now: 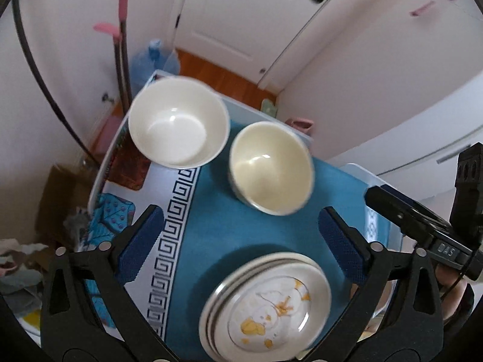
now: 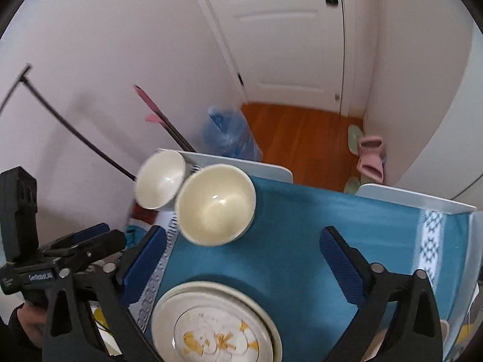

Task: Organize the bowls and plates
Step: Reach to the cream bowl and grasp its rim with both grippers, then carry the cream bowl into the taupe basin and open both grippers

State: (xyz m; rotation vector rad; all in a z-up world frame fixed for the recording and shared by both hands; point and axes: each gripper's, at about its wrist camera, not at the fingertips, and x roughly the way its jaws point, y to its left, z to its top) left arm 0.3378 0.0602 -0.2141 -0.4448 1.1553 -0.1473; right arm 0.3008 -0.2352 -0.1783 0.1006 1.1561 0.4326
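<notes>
Both sets of jaws stand wide apart with nothing between their blue pads: the left gripper (image 1: 238, 241) hangs over the teal cloth (image 1: 250, 229) with the bowls ahead of it and the plates below, and the right gripper (image 2: 241, 259) hovers over the same cloth a little to the side. On the bench (image 2: 407, 199), a white-rimmed surface, the stack of plates (image 1: 265, 307) lies nearest the cameras, the top plate (image 2: 215, 328) white with orange and yellow marks on its face; at least two more rims show beneath it in the left wrist view. Farther off stand two empty bowls, upright and close together. The white bowl (image 1: 178, 122) sits at the far left corner, partly over the patterned mat (image 1: 169, 211) with its key-fret border. The cream bowl (image 1: 270, 167) stands on the teal cloth just right of it; whether their rims touch cannot be told. The right gripper's handle shows at the right edge of the left wrist view. Both views are somewhat blurred.
</notes>
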